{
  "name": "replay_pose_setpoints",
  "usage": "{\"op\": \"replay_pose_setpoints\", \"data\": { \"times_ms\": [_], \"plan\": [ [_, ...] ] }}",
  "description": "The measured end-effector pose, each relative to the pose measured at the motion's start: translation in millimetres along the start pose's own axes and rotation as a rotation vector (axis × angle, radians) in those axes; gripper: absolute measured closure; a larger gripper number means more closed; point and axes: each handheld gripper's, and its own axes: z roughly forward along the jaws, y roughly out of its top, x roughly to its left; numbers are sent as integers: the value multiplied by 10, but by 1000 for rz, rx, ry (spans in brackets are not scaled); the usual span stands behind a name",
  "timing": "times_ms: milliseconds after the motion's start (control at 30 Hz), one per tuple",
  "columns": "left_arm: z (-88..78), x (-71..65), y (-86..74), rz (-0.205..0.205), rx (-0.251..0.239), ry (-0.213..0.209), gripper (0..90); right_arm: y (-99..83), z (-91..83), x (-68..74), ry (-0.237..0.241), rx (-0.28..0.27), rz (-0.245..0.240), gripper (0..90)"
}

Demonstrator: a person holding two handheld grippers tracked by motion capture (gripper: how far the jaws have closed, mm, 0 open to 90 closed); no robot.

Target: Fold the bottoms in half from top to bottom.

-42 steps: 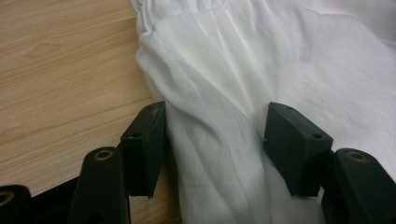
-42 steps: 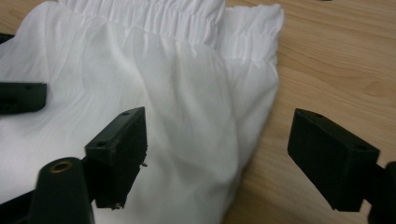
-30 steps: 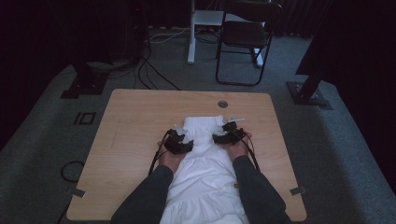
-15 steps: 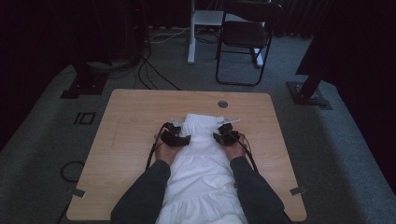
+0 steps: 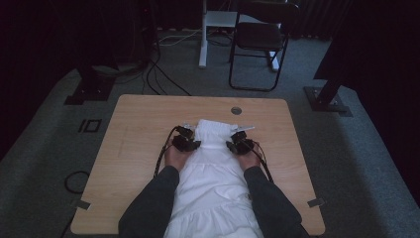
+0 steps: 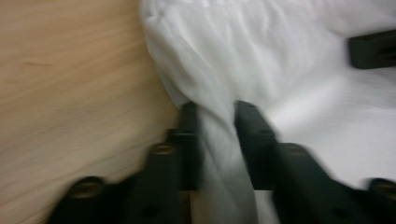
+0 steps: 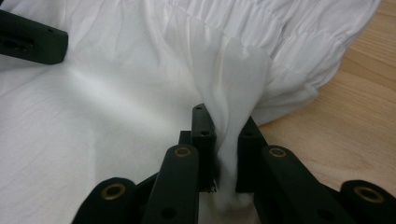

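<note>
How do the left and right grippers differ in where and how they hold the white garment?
The left gripper pinches a fold at the white garment's left edge; the right gripper pinches its right edge. The left gripper's fold runs flat and narrow between the jaws; the right's bunches and fans upward. Both are shut on cloth near the gathered end.

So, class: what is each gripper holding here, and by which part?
Both hold the white garment. The left gripper pinches a fold at its left side edge; the right gripper pinches a fold at its right side edge, below the gathered band.

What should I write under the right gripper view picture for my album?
The right tool pinches a fold of white cloth beside the wooden table.
</note>
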Motion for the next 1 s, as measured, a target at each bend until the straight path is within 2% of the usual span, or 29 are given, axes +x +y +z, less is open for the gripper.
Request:
{"op": "replay_pose_setpoints", "data": {
  "times_ms": [67, 133, 167, 200, 233, 267, 300, 333, 367, 400, 433, 533, 600, 700, 800, 867, 900, 933, 1000],
  "plan": [
    [-8, 2, 18, 10, 5, -1, 846, 17, -1, -31, 15, -2, 6, 832],
    [-75, 17, 122, 8, -29, -11, 856, 65, -20, -101, 34, -16, 26, 833],
    [-75, 17, 122, 8, -29, -11, 857, 111, -41, -133, 45, -22, 29, 833],
    [-176, 31, 253, 1, -72, -18, 858, 170, -74, -161, 50, -35, 20, 833],
    [-176, 31, 253, 1, -72, -18, 858, 170, -74, -161, 50, -35, 20, 833],
    [-237, 25, 332, 7, -97, -18, 858, 319, -162, -224, 54, -69, 13, 832],
    [-374, 3, 506, 33, -141, -1, 859, 404, -213, -258, 61, -91, 17, 833],
    [-374, 3, 506, 33, -141, -1, 859, 404, -213, -258, 61, -91, 17, 833],
    [-524, -20, 686, 59, -186, 14, 859, 587, -325, -306, 62, -124, 10, 833],
    [-524, -20, 686, 59, -186, 14, 859, 587, -325, -306, 62, -124, 10, 833],
    [-667, -39, 860, 83, -221, 33, 858, 773, -454, -322, 49, -149, -11, 833],
    [-805, -43, 1020, 102, -259, 45, 859, 1045, -681, -325, 24, -214, -39, 832],
    [-993, -43, 1209, 107, -319, 46, 859, 1199, -823, -322, 11, -268, -39, 832],
    [-1073, -45, 1275, 111, -331, 43, 859, 1339, -963, -310, 8, -300, -48, 832],
    [-1125, -64, 1252, 127, -320, 37, 859, 1346, -1009, -291, 12, -297, -59, 832],
    [-1139, -87, 1186, 144, -310, 30, 858, 1260, -1041, -236, 19, -276, -84, 832],
    [-1164, -99, 1100, 151, -301, 11, 858, 1220, -1054, -217, 24, -271, -95, 832],
    [-1164, -99, 1100, 151, -301, 11, 858, 1178, -1073, -198, 33, -271, -102, 831],
    [-1211, -124, 998, 151, -307, -9, 858, 1131, -1099, -177, 45, -271, -103, 831]
  ]
}}
